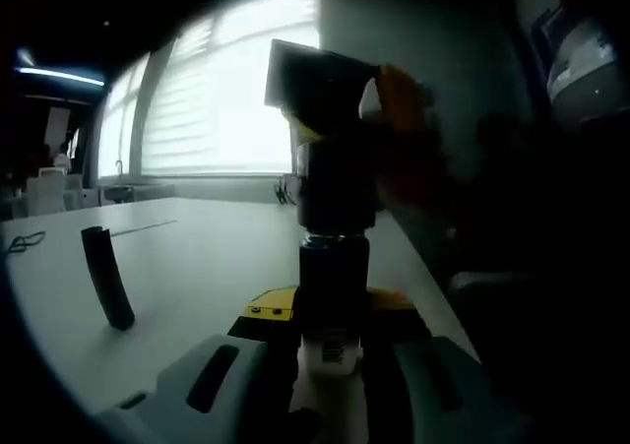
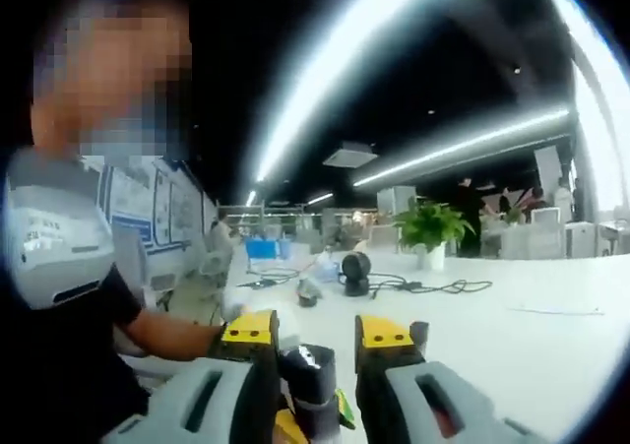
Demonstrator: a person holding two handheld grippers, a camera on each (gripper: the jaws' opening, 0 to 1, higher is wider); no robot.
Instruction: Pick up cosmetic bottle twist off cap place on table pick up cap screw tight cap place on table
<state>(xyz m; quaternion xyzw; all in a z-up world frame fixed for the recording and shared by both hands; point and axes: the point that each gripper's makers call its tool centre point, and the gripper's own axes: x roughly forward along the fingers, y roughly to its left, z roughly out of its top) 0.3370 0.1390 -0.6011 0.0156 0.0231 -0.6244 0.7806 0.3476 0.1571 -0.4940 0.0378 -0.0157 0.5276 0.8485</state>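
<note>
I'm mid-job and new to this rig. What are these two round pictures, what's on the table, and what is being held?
Each picture comes from a fisheye camera riding on a hand-held two-jaw gripper; a person carries one in each hand. In the left gripper view, the left gripper is shut on the cosmetic bottle, held upright over the white table. Above it, the right gripper comes down onto the bottle's top. A dark curved object stands on the table; I cannot identify it. In the right gripper view, the yellow-tipped jaws sit on either side of the dark cap, seemingly gripping it. Behind, the table carries cables and a potted plant.
</note>
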